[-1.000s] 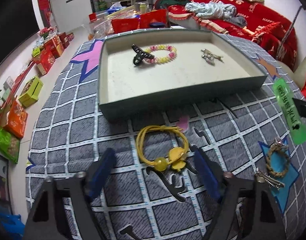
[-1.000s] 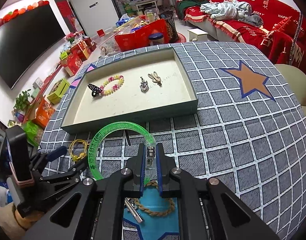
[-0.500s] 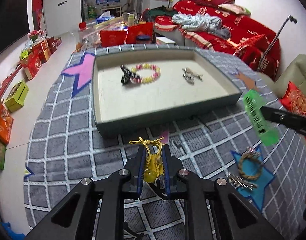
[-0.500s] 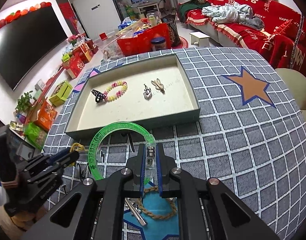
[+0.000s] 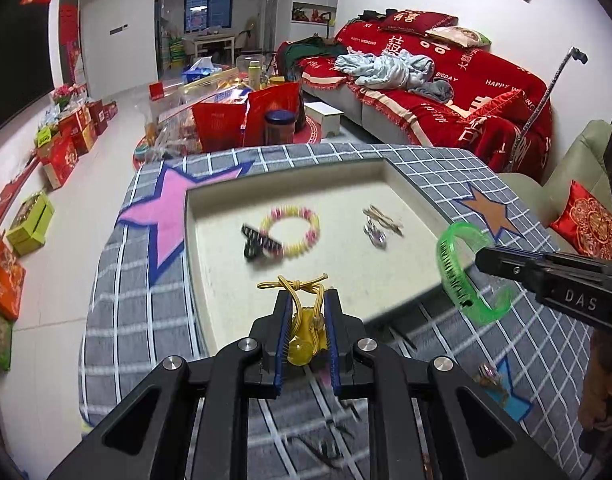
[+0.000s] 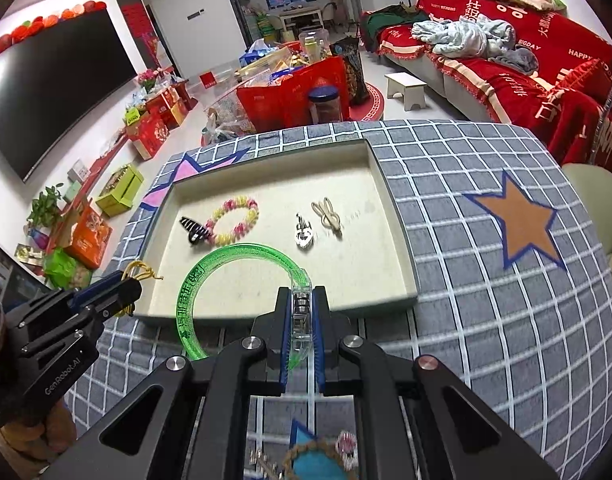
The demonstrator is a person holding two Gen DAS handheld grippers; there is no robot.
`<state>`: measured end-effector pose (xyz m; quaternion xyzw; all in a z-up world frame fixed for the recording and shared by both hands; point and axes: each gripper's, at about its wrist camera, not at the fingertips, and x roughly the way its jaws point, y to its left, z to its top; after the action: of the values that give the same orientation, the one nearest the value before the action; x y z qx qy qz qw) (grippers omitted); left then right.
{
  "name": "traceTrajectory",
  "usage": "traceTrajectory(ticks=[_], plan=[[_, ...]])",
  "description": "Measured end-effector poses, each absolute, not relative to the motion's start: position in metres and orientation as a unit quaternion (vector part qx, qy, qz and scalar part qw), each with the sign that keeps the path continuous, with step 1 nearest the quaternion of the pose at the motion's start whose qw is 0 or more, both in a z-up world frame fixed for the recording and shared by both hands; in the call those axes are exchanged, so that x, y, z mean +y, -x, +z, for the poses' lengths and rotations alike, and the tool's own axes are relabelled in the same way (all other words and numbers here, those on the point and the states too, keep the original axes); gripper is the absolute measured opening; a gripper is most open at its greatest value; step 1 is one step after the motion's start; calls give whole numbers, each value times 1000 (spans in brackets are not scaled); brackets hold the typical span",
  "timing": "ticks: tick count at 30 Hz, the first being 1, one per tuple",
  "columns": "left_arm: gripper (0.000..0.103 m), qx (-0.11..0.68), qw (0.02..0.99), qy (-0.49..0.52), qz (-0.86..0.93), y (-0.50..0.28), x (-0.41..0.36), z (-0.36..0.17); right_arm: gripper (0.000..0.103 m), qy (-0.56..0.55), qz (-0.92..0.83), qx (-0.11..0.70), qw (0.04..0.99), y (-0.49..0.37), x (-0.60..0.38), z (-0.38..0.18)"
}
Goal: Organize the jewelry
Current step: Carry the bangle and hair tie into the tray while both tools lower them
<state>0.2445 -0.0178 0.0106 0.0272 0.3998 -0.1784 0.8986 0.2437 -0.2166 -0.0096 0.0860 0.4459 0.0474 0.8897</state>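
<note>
Over on the left, the left gripper is clamped on the yellow elastic hair tie with amber beads: the beads sit squeezed between the blue pads, and the knotted loops poke out past the fingertips, hanging over the near wall of the shallow grey-green tray with a cream floor. The tie is clear of the grey checked tablecloth with coloured stars, up in the air.

Inside the tray, reading across: a black striped hair clip touching a pink-and-yellow beaded bracelet, then, well apart, a small silver charm just beside a pale rabbit-ear hair clip.

Moving right, the right gripper has its jaws narrowed right down on the clear clasp end of the translucent green plastic bangle with printed lettering. The bangle's open curve sweeps up and to the left of the fingers, arcing over the tray's near edge and its front floor. From the left wrist view it floats at the tray's near right corner.

Low down near the right gripper, on a blue star, there is a braided rope ring and something sparkly pink beside it; it's blurred, so I can't say what it is.
</note>
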Motion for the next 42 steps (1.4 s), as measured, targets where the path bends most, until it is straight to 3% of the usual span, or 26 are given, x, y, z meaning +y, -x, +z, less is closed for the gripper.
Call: traceTrajectory(ticks=[17,36,37,39,41,42], plan=[[34,492,853,-31,-172,-327,-27,-44,11,-49,33,523,850,-326,-197,-72],[35,464,873,-87,-121,-341,-44,-59,12,-36,-13,510,860,-341,-219,-74],[35,463,874,-89,-118,-339,-43,-59,13,-41,-13,508,860,-340,-220,-72],[35,461,876,-91,-114,-336,-44,-58,26,-53,-11,504,862,-337,-221,-68],[35,457,878,-89,-114,-334,-43,-57,57,-69,-5,494,867,-333,-223,-61],[35,456,879,-87,-114,-333,-43,-56,58,-75,-1,485,871,-329,-224,-56]])
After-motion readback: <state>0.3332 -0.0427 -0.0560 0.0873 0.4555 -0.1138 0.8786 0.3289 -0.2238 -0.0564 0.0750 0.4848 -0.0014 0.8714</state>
